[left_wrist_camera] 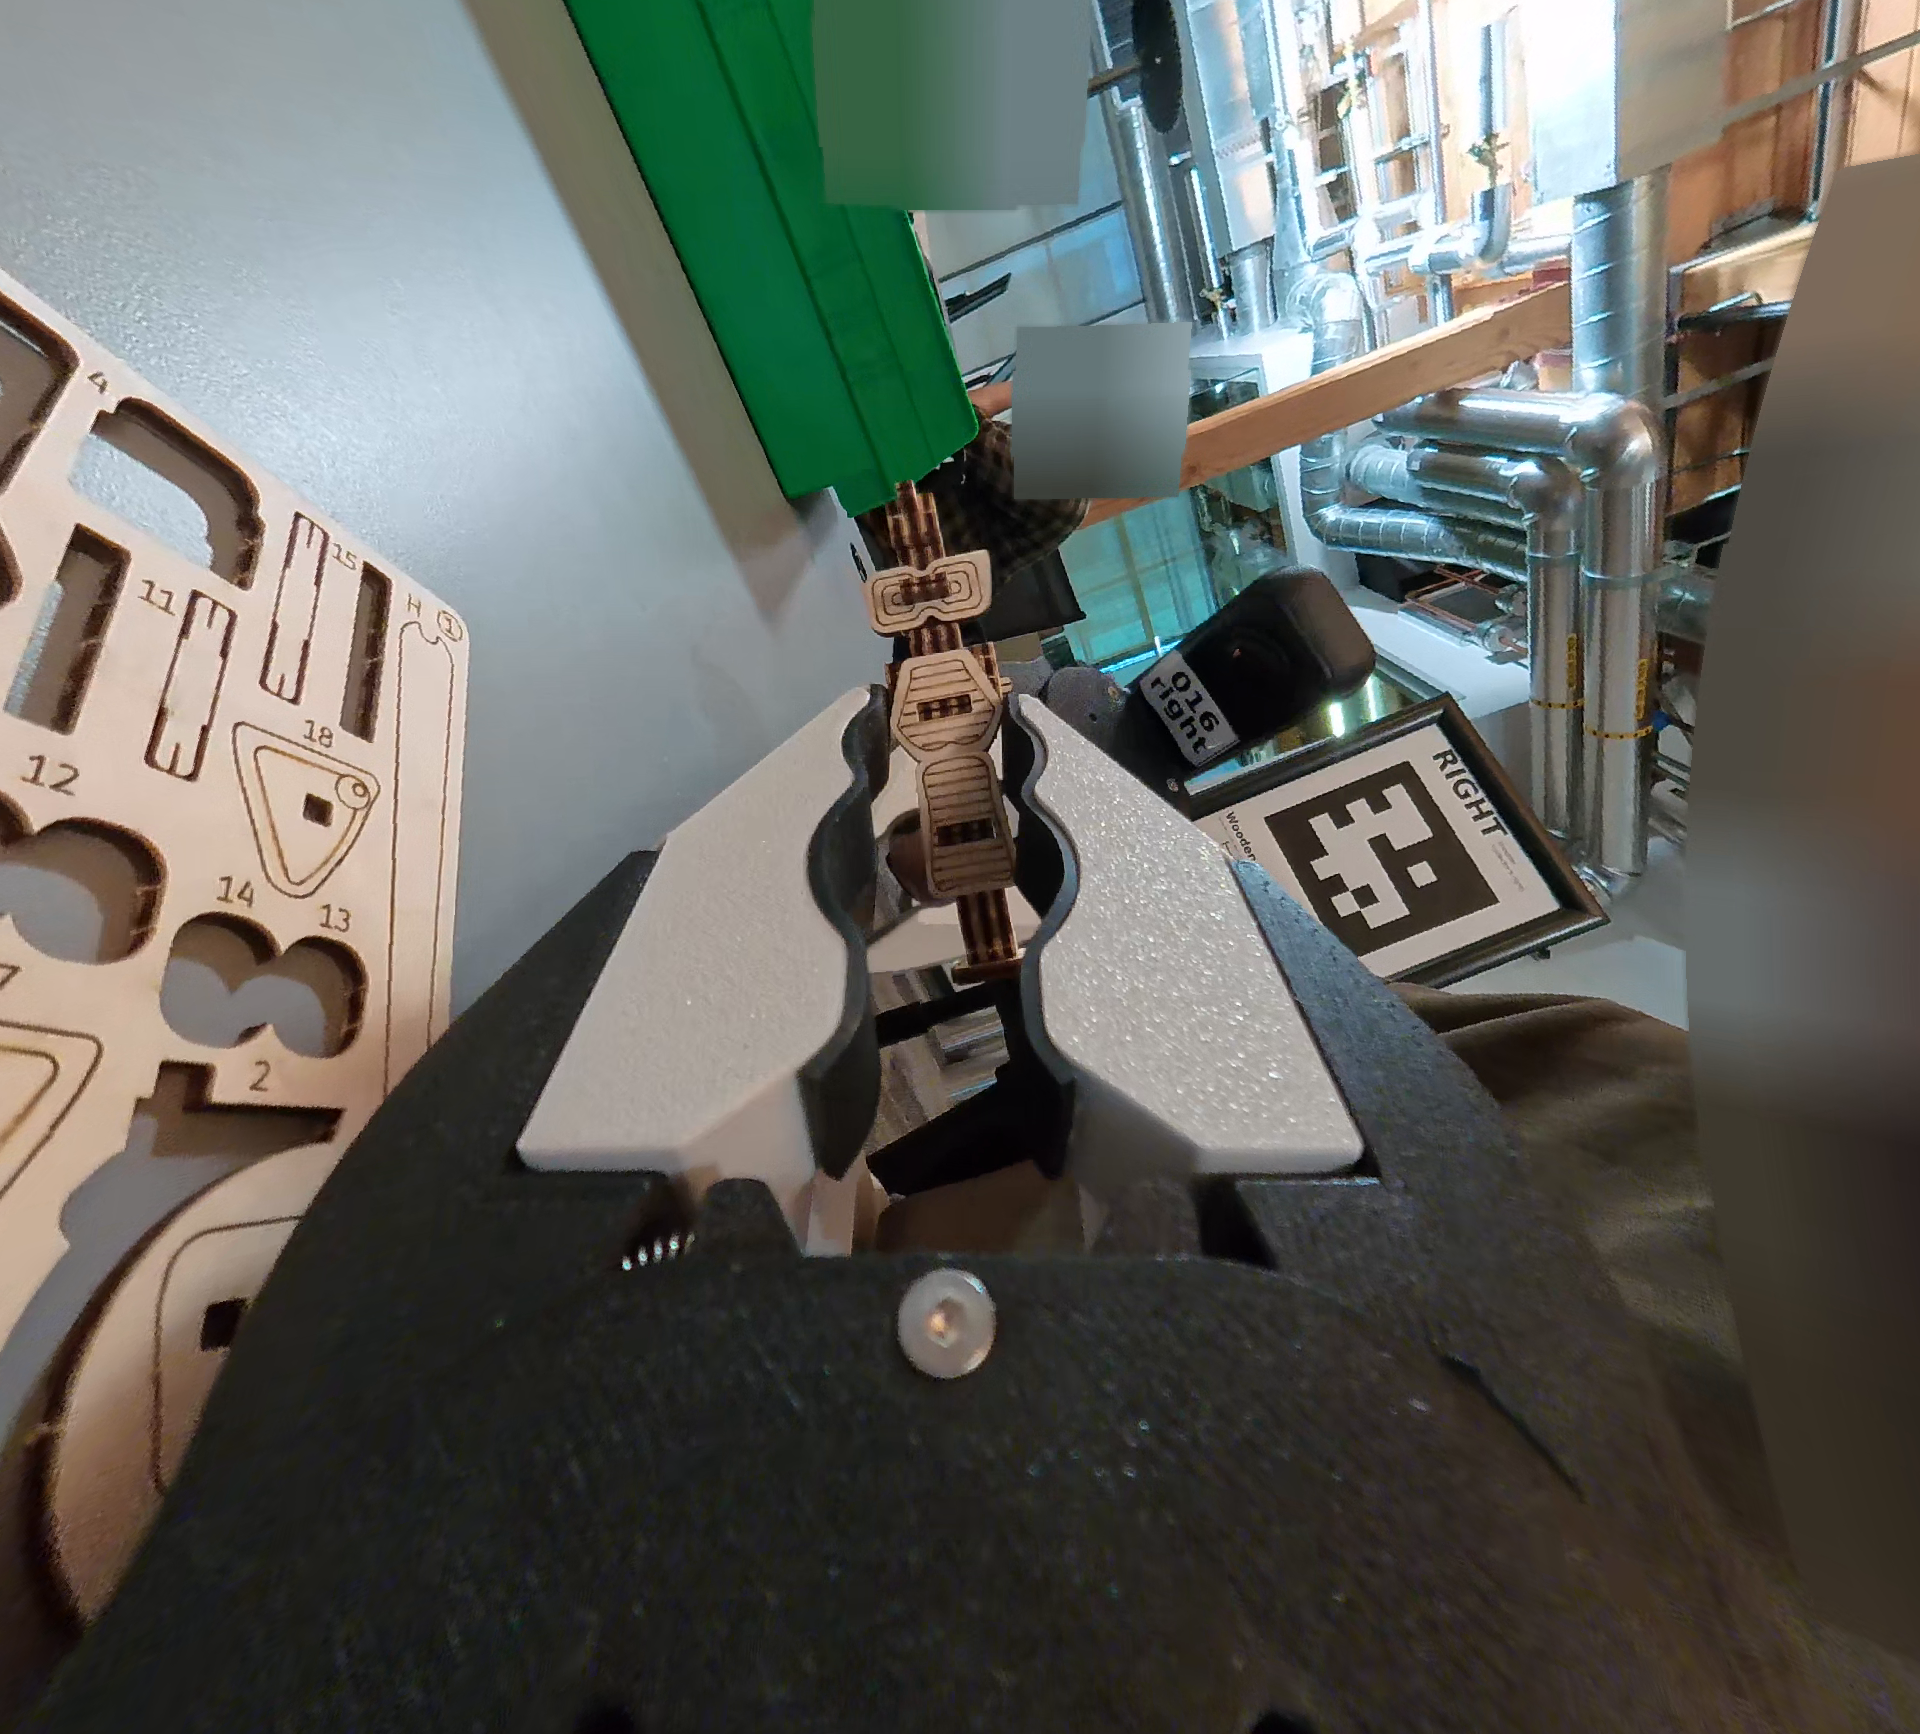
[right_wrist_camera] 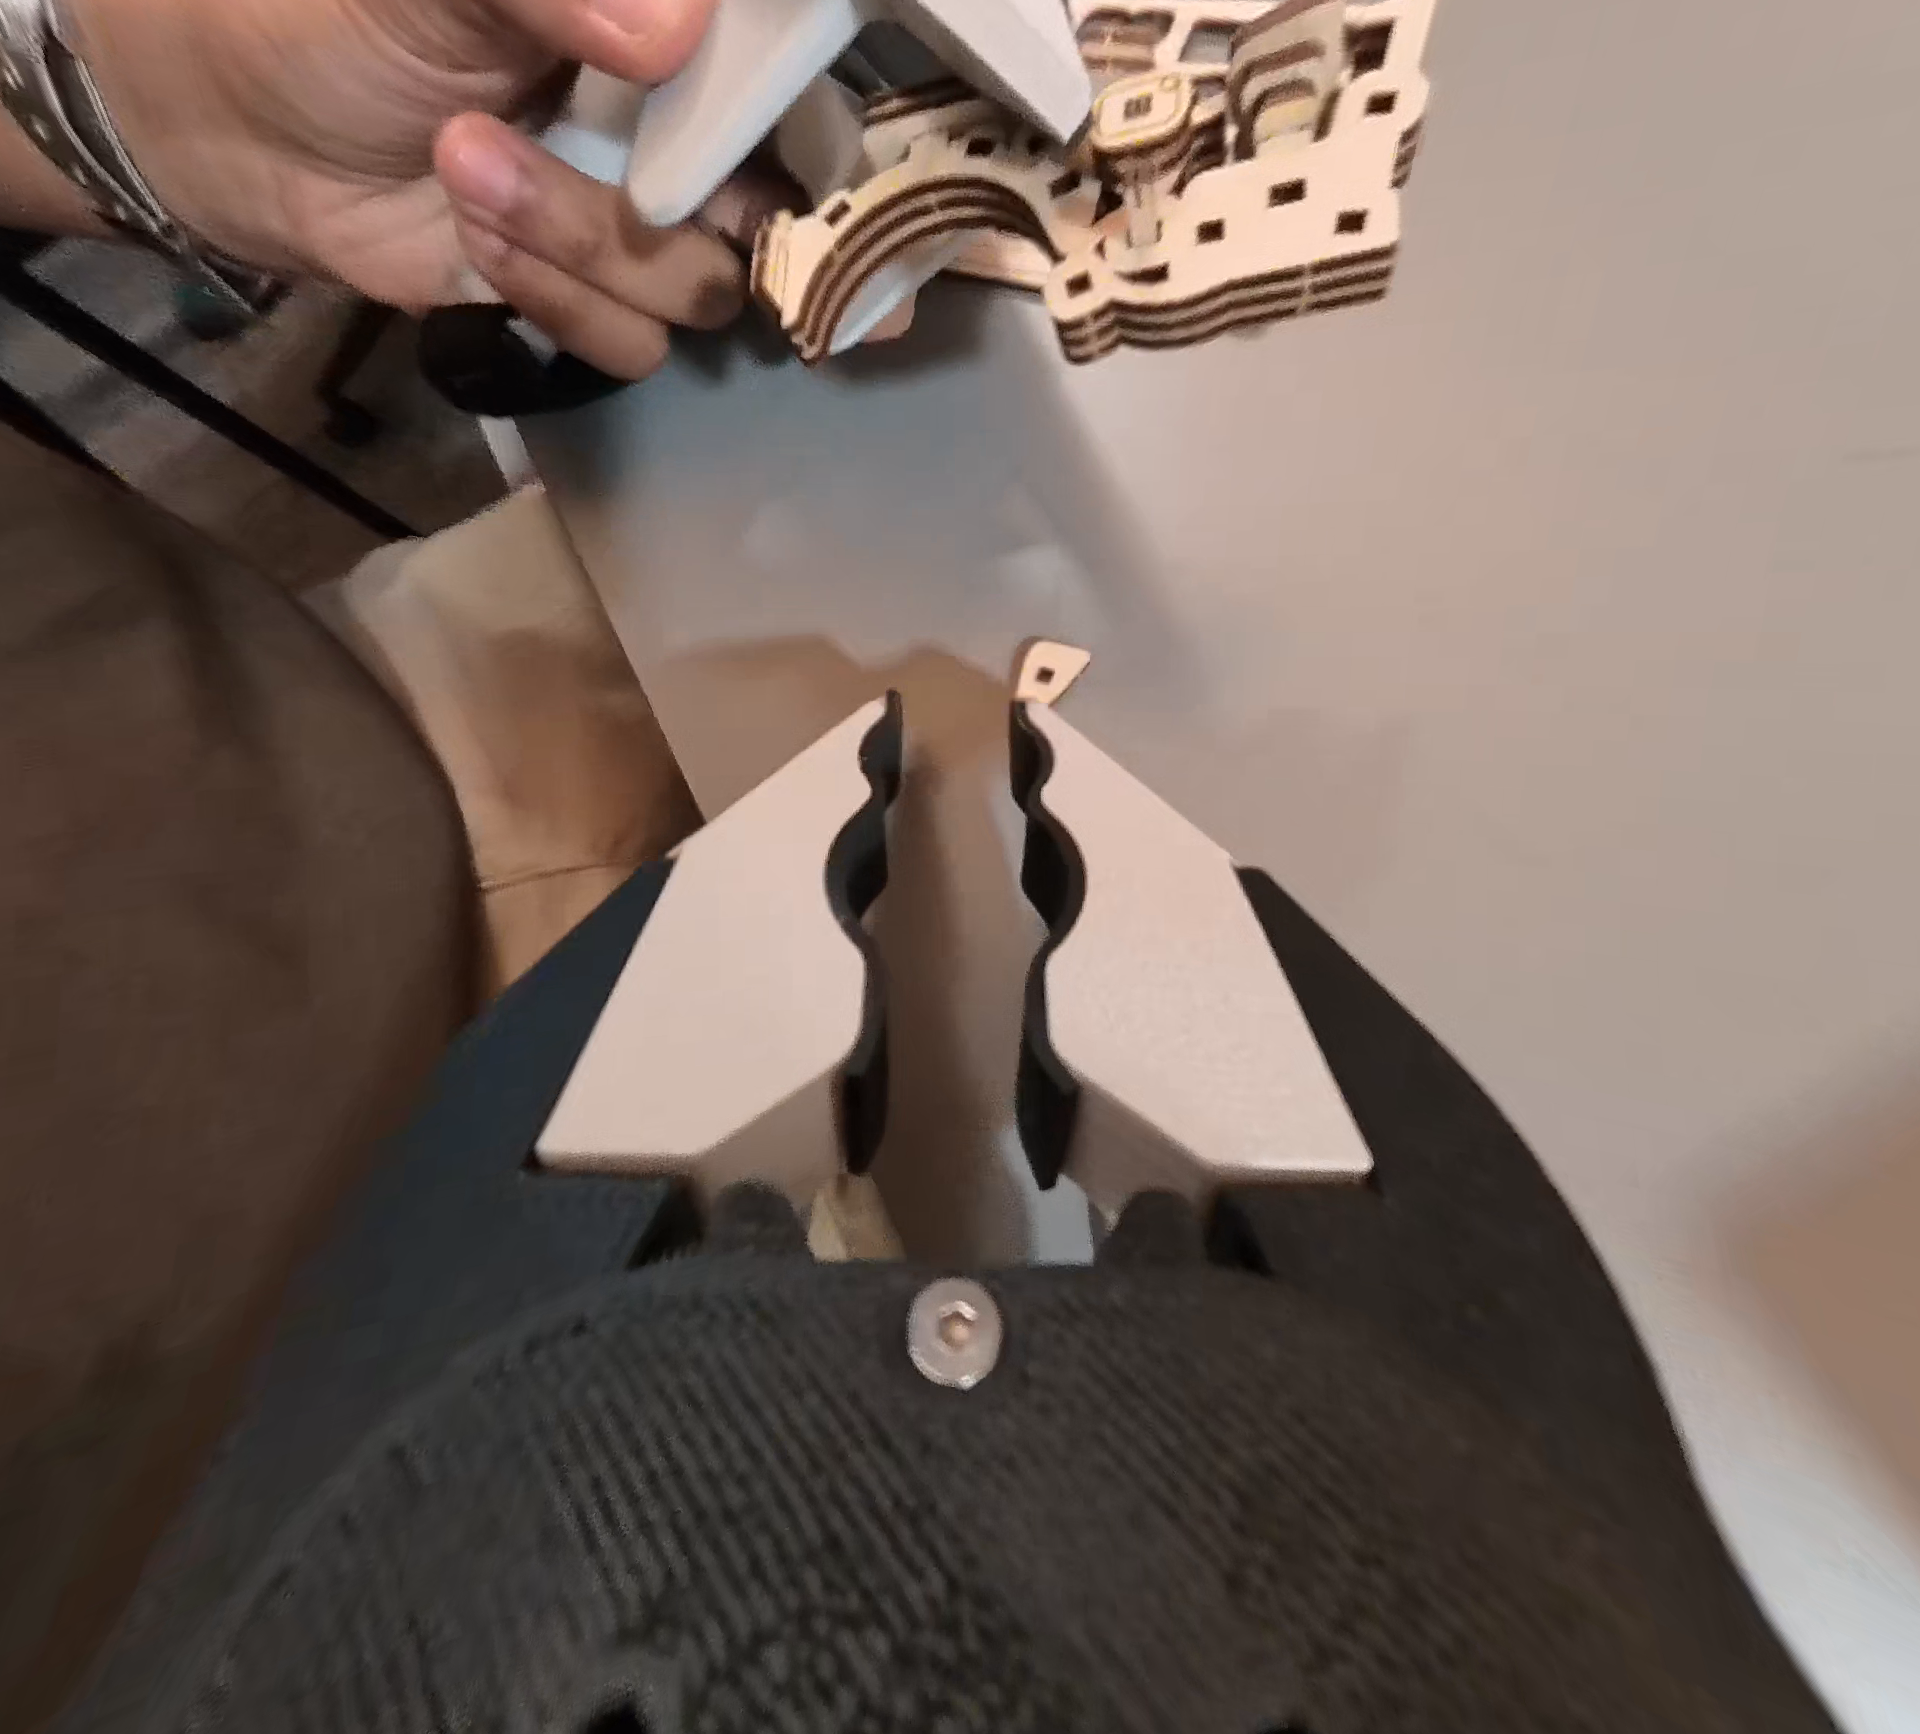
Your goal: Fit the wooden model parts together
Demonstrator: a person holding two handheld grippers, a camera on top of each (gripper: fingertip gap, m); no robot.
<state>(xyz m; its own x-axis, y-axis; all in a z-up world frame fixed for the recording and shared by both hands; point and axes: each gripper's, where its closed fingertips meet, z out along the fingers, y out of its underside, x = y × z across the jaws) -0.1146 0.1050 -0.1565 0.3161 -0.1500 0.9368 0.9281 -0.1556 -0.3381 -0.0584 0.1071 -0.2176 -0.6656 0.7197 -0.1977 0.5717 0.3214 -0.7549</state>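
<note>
Nearby, parts sheet (left_wrist_camera: 208,801) – left hand-held gripper (left_wrist_camera: 943,718) clamps model (left_wrist_camera: 951,749), right hand-held gripper (right_wrist_camera: 951,708) apart

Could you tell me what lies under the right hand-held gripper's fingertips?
Under the right hand-held gripper, a small wooden piece with a square hole peeks out beside its fingertip, on the grey table. The finger covers the rest of the piece.

Green crate (left_wrist_camera: 727,157), framed marker card (left_wrist_camera: 1392,853), silver pipes (left_wrist_camera: 1558,489).
</note>
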